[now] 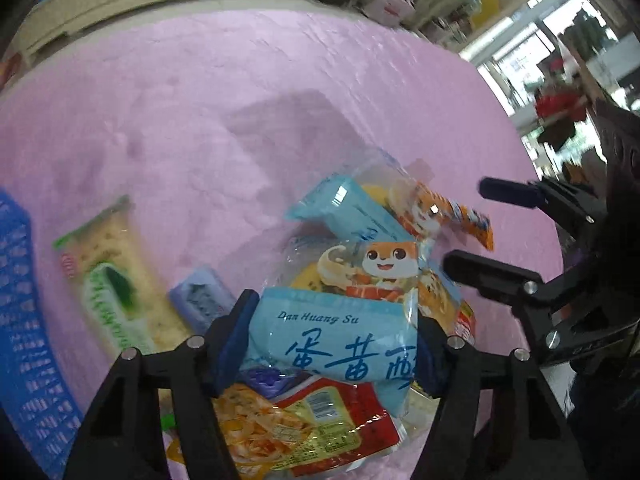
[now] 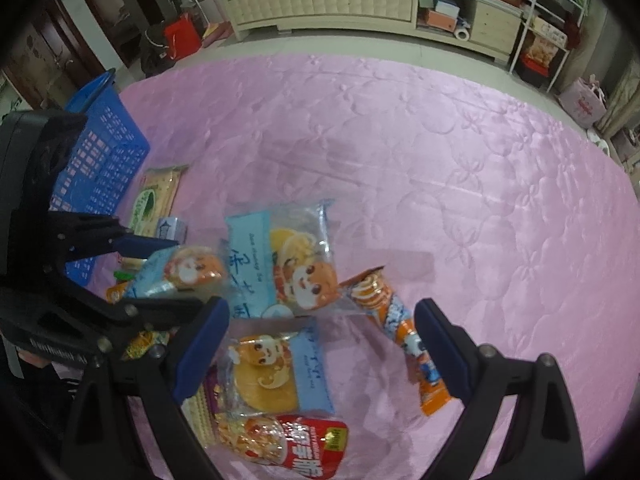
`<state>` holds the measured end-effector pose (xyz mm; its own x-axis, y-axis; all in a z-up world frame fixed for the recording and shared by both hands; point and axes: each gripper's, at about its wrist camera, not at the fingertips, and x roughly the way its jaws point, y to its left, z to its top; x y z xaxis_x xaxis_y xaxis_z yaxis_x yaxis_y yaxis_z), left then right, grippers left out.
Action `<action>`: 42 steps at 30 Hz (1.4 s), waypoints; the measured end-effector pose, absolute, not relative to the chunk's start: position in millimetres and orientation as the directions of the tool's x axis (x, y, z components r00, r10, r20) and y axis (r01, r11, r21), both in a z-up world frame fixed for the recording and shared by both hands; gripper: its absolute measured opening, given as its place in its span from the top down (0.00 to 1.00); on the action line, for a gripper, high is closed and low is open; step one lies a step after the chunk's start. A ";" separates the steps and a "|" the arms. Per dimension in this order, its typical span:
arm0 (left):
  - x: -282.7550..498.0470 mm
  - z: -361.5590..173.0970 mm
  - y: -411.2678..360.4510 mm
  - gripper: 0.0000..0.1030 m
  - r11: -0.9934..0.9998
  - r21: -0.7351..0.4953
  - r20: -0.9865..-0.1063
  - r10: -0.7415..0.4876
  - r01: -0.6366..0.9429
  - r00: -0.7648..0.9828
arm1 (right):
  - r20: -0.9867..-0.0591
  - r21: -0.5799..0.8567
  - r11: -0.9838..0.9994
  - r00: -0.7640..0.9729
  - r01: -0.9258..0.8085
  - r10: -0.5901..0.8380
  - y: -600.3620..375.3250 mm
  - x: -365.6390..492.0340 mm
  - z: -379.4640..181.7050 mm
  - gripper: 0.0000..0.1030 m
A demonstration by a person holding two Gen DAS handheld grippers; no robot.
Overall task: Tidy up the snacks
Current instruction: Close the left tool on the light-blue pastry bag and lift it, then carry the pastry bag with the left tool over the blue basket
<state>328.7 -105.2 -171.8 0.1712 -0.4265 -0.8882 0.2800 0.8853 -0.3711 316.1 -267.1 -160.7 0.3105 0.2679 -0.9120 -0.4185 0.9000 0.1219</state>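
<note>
We work over a pink quilted cover (image 2: 440, 160) where a heap of snack packets lies. Our left gripper (image 1: 332, 336) has its blue pads on either side of a light-blue pastry packet (image 1: 340, 344) printed "Dan Huang Su"; the pads sit against the packet's two edges, so we read it as grasped, the packet lifted above a red noodle packet (image 1: 320, 420) that lies beneath it. From the right wrist view this same gripper (image 2: 160, 272) reaches in from the left edge with the packet between its fingers. Our right gripper (image 2: 320, 352) stands released, jaws wide apart and hanging over the heap: between them lie another blue pastry packet (image 2: 276, 376) and, just beside the right-hand finger, an orange stick packet (image 2: 404, 328). A third blue pastry packet (image 2: 288, 256) lies farther up the cover, toward its middle. Near the cover's left edge rests a blue plastic basket (image 2: 104, 160), with a long green-and-cream cracker packet (image 2: 154, 200) just beside it and a small lilac packet (image 1: 202, 300) next to that. Beyond the cover's far edge stands a low cream cabinet (image 2: 328, 0).
</note>
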 end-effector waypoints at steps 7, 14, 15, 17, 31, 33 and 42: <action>318.0 -156.3 -75.6 0.36 0.925 -0.291 -0.889 -0.356 0.243 0.289 | -0.905 0.104 0.887 0.326 -0.450 0.271 -251.5 322.2 -154.4 0.07; 312.9 -148.1 -60.6 0.36 0.947 -0.204 -0.885 -0.287 0.249 0.368 | -0.935 0.015 0.849 0.294 -0.529 0.200 -213.4 331.6 -173.9 0.07; 312.2 -150.2 -60.4 0.36 0.948 -0.190 -0.885 -0.277 0.254 0.373 | -0.939 0.008 0.846 0.288 -0.533 0.190 -210.8 333.2 -177.4 0.07; 312.1 -153.4 -61.1 0.36 0.950 -0.168 -0.887 -0.262 0.263 0.380 | -0.947 -0.005 0.842 0.273 -0.540 0.170 -206.5 336.8 -186.0 0.07; 288.5 -143.9 -80.1 0.36 0.959 -0.088 -0.864 -0.209 0.270 0.458 | -0.918 0.008 0.863 0.338 -0.505 0.206 -220.0 306.1 -159.9 0.32; 277.4 -132.4 -82.0 0.36 0.959 -0.086 -0.856 -0.210 0.270 0.472 | -0.909 0.021 0.872 0.354 -0.489 0.220 -225.0 295.6 -144.3 0.32; 225.1 -74.7 -75.9 0.36 0.960 -0.065 -0.807 -0.212 0.272 0.552 | -0.856 0.046 0.890 0.441 -0.454 0.269 -221.8 229.0 -69.8 0.32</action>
